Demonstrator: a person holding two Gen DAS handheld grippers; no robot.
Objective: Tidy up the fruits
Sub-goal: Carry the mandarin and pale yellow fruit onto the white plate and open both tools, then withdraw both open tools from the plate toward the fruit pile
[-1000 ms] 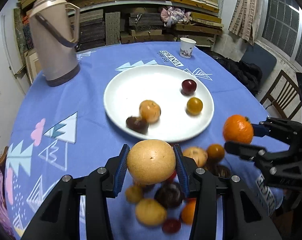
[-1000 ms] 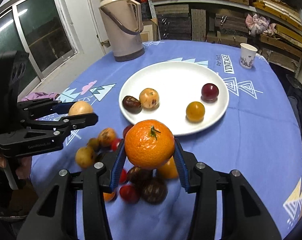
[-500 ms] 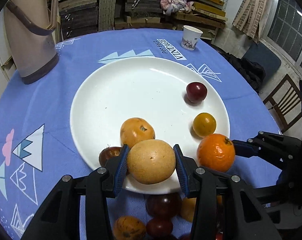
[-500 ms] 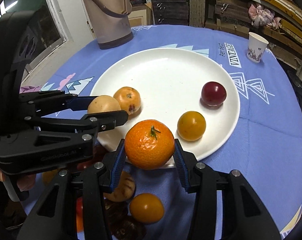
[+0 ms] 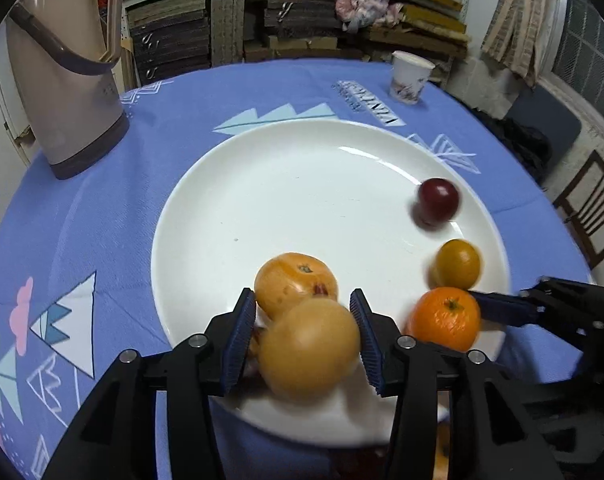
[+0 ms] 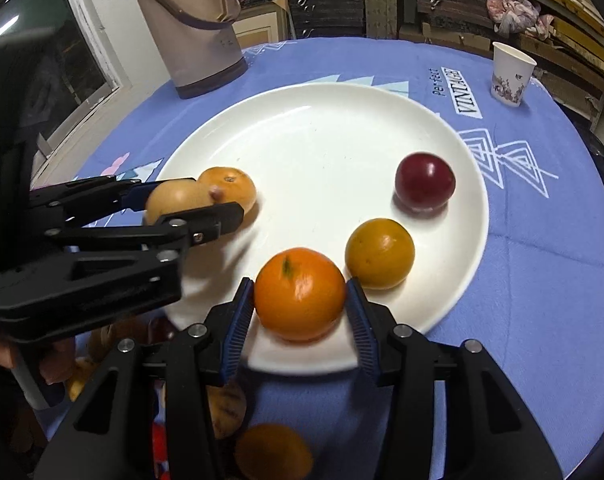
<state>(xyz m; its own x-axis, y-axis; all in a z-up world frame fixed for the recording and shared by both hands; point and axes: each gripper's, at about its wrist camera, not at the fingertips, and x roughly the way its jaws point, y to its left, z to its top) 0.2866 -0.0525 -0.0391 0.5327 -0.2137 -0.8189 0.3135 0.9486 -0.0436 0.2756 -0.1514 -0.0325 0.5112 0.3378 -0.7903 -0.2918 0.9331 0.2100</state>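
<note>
As left claw (image 5: 302,308) has just been opening w/ tan fruit (image 5: 310,348) loose btwn pads (image 5: 242,336), and right claw (image 6: 300,286) sits clamped on orange (image 6: 300,300), set both low on plate (image 5: 302,184) beneath.

A round table under a blue patterned tablecloth (image 5: 102,208) carries a white plate (image 5: 302,184), a beige thermos jug (image 5: 66,80) and a paper cup (image 5: 409,80).

You've 3 loose fruits on the plate (image 6: 442,120); the jug (image 6: 190,28) stands behind it to the left, the paper cup (image 6: 510,76) behind right.
</note>
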